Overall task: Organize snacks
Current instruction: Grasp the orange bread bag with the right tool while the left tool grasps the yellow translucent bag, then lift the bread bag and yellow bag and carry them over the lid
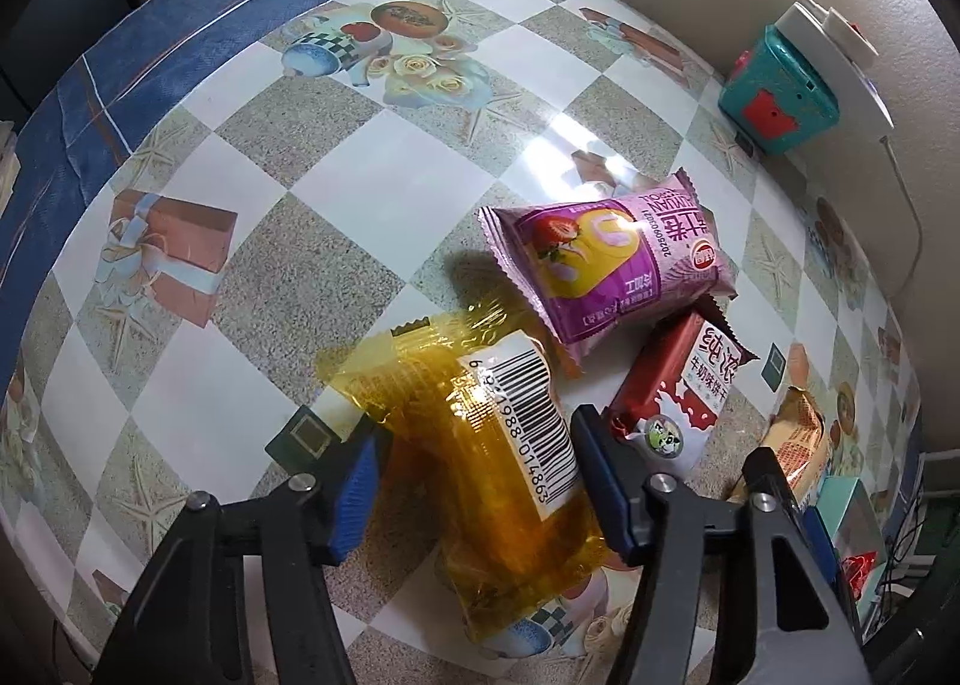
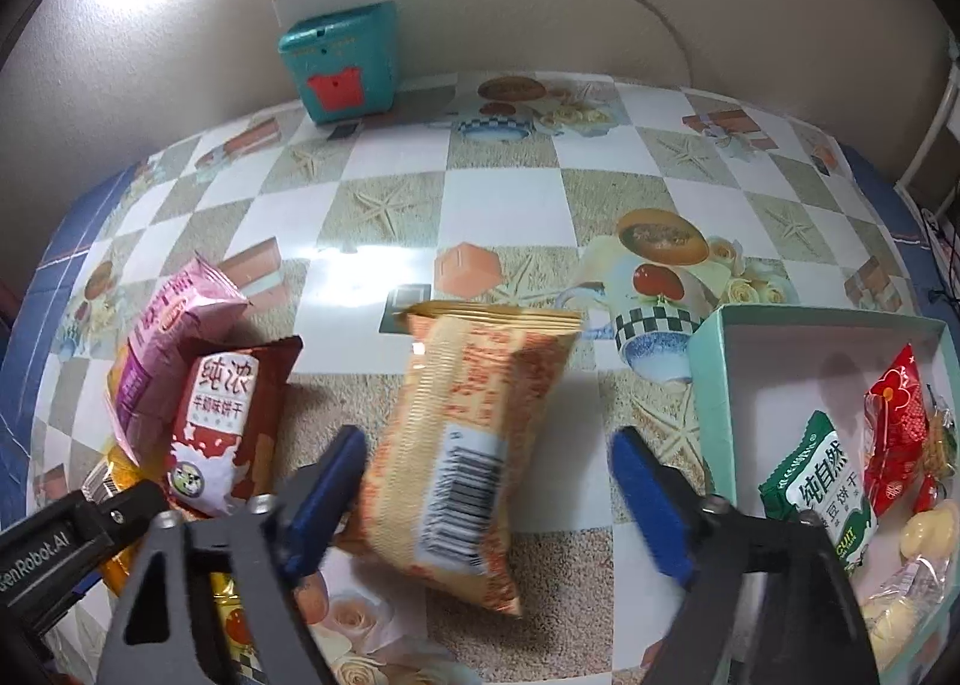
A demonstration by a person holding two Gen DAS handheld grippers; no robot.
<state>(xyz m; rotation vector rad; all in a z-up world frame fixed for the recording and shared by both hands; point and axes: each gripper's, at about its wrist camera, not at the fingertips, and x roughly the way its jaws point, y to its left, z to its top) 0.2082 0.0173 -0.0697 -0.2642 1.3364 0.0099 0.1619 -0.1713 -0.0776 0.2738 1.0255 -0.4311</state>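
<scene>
Here, left hand-held gripper (image 1: 474, 445) pinching yellow packet (image 1: 480, 433) — right hand-held gripper (image 2: 489, 487) spread around orange packet (image 2: 462, 445).

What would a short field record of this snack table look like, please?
left claw: shut on yellow pack
right claw: open around orange pack
on table: pink pack, red pack
box: right of the right claw, holds green pack and other snacks
</scene>
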